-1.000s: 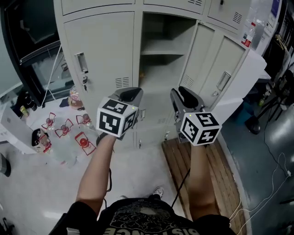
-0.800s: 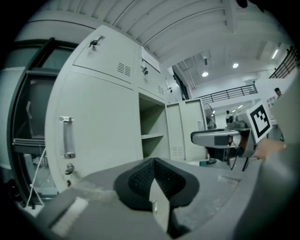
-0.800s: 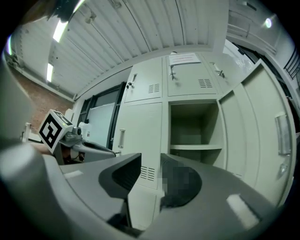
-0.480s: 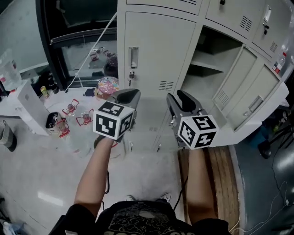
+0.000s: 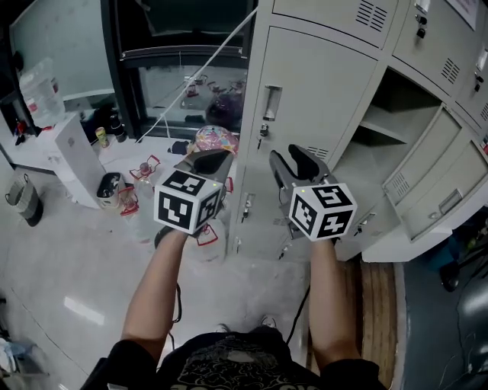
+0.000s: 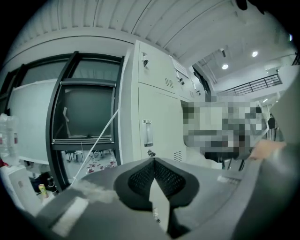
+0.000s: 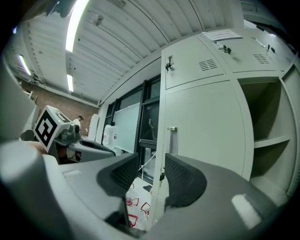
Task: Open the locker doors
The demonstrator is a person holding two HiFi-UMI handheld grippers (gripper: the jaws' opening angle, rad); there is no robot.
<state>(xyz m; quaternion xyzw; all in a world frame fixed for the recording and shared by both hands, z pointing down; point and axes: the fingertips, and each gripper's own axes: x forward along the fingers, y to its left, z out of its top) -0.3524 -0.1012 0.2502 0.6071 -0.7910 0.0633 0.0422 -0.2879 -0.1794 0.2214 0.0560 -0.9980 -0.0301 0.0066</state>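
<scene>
Pale grey steel locker bank (image 5: 335,15): the right-hand compartment stands open, its grey door (image 5: 427,183) swung out. The tall closed grey door (image 5: 324,91) at the bank's left end looks to be the one in hand; both grippers face it, well apart from it.

Left gripper (image 6: 153,174): black ribbed pads together, nothing held. Right gripper (image 7: 151,174): jaws apart, just been opening, gap empty.

Step, as judged: approach to the next door. The next move calls for the right jaws to straddle the slim vertical chrome handle (image 5: 271,105) near the door's left edge, clamp, then pull outward.
</scene>
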